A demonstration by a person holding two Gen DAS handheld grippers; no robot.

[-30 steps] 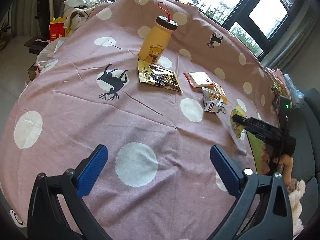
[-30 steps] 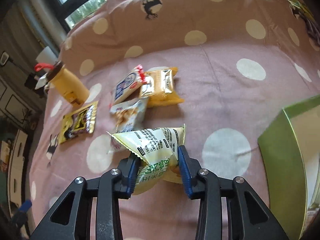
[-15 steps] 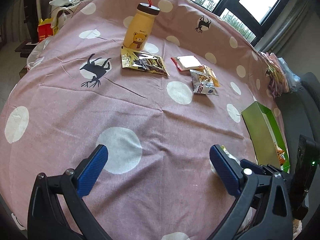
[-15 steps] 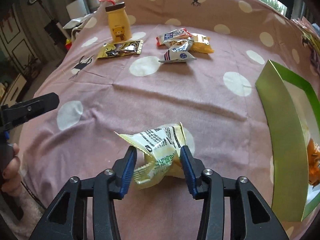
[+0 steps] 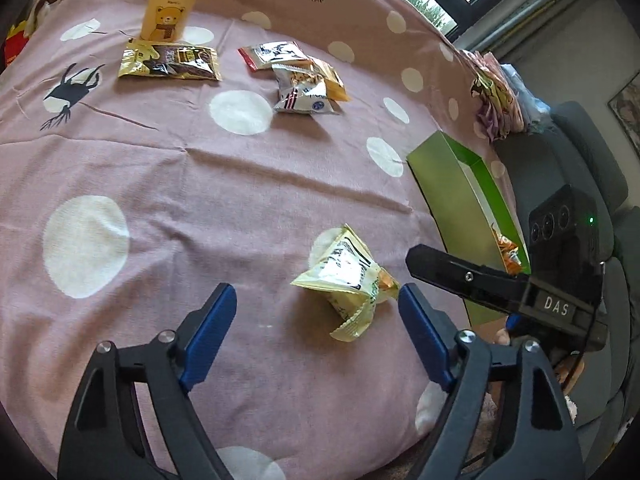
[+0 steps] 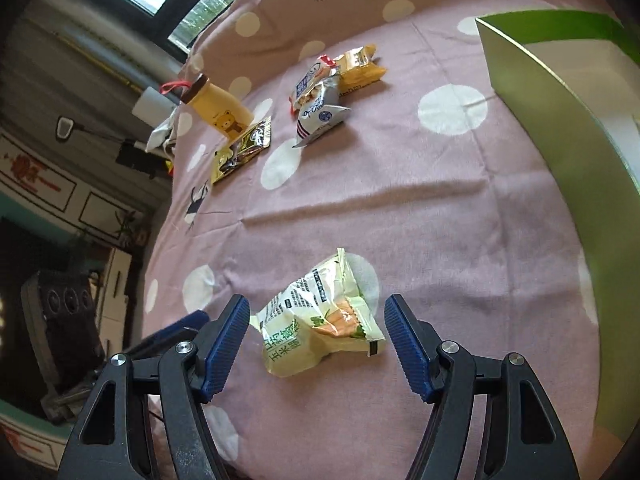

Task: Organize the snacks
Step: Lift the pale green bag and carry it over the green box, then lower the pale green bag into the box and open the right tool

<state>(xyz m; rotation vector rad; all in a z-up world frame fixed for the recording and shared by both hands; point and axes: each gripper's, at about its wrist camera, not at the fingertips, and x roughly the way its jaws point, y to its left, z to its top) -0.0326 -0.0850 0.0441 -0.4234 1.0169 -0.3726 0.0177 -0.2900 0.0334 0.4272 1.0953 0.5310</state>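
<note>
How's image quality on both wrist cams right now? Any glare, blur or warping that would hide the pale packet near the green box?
Left wrist: sharp, soft daylight, window blown out at top; fisheye bends the green box; pale packet clear. Right wrist: packet sharp between the open right gripper; box wall slightly smeared at the edge; no glare hiding the packet.

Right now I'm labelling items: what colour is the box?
Green outside, pale inside; the box shows best in the right wrist view.
</note>
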